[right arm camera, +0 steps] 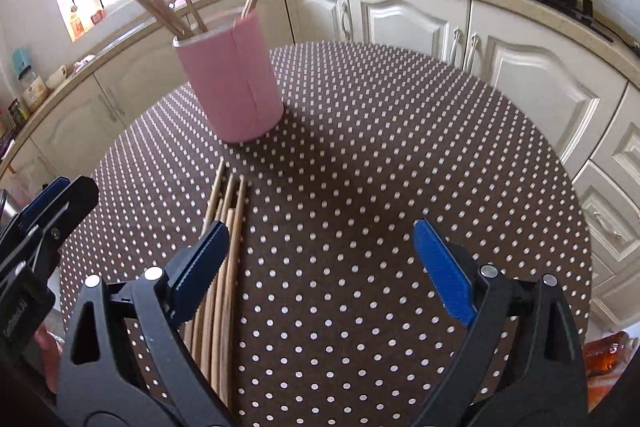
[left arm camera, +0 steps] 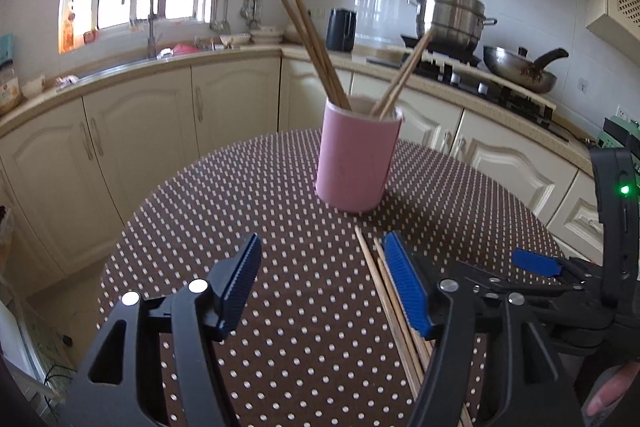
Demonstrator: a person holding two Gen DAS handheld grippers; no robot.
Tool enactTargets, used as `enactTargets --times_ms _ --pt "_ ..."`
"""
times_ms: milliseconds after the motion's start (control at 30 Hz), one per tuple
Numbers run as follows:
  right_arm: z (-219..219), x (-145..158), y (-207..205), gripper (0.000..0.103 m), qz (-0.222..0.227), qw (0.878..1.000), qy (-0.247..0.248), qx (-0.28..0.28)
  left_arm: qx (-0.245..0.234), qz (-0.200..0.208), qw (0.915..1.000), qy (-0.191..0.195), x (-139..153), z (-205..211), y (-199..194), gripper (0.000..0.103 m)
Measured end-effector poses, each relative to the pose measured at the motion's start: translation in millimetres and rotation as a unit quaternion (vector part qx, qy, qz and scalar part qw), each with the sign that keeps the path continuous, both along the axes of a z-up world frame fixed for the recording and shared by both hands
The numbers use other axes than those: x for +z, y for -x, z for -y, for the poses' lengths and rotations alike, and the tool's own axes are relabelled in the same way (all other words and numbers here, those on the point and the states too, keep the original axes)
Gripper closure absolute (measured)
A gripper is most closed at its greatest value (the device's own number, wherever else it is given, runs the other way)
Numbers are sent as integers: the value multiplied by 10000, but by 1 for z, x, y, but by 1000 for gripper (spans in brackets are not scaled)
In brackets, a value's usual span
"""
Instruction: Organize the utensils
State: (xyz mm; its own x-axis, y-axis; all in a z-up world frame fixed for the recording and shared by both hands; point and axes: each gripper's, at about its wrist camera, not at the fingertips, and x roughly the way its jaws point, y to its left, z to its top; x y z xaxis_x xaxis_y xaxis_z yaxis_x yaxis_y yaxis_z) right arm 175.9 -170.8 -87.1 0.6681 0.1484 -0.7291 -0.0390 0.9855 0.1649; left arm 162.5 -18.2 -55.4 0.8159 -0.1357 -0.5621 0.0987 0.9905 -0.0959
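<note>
A bundle of loose chopsticks (right arm camera: 224, 251) lies flat on the near part of the table (right arm camera: 360, 155), running from the near edge toward the pink cup (right arm camera: 234, 83). Their far tips stop just short of the cup's base. The cup stands upright toward the far side of the table. It holds more chopsticks (left arm camera: 316, 43): a few lean left and one leans right. The exact count inside is hard to read from either view.

The left gripper (left arm camera: 320, 287) hangs over the table just left of the loose bundle, its fingers apart with only cloth between them. Its right finger (left arm camera: 406, 283) sits right at the bundle's edge; whether it touches the sticks cannot be told. The right gripper (right arm camera: 320, 267) hangs just right of the bundle, fingers wide apart and nothing between them. Its left finger (right arm camera: 198, 267) overlaps the sticks in view.

The table wears a brown cloth with white dots. Beyond it run cream cabinets (left arm camera: 140, 131), a sink with a tap (left arm camera: 150, 23) under a bright window on the left, and a stove with a steel pot (left arm camera: 450, 19) and a wok (left arm camera: 520, 69) on the right.
</note>
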Motion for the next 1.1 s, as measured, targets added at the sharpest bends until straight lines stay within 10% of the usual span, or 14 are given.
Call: enactTargets --times_ms 1100 --pt "-31 -24 -5 9 -351 9977 502 303 38 -1047 9929 570 -46 -10 -27 37"
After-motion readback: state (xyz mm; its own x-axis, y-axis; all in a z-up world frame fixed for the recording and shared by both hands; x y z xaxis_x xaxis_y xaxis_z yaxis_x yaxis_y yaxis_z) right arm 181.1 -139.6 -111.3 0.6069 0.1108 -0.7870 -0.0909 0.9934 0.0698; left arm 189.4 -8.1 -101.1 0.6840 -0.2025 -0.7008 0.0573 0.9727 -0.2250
